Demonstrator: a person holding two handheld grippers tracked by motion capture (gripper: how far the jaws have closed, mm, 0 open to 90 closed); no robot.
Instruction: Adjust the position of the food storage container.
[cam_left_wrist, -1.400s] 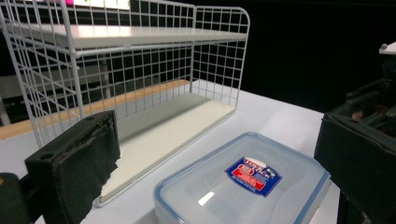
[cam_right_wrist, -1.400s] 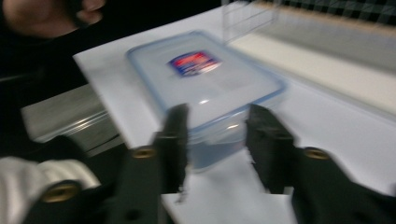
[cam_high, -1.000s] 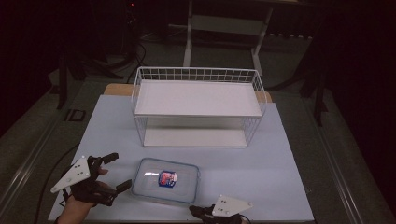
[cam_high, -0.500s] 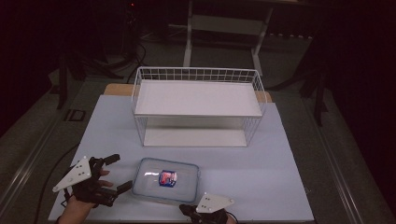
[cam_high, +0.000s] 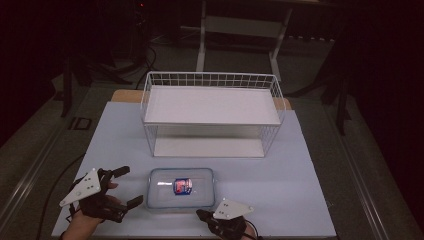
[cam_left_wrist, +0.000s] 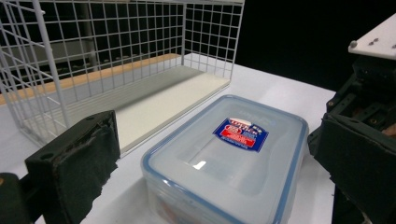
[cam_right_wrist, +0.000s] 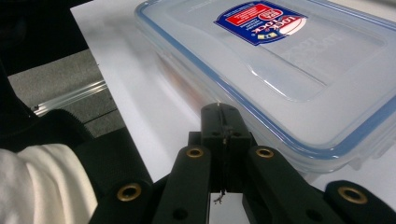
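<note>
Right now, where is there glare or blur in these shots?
High view: dim surroundings, faint sheen on the container lid. Left gripper view: small bright glint on the lid, near black pad soft. Right gripper view: lid sharp, white sleeve blurred.

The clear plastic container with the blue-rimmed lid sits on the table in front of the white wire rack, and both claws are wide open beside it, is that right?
Not quite. The clear plastic container with the blue-rimmed lid does sit in front of the white wire rack, and the left claw is wide open, but the right gripper view shows the right claw shut.
</note>
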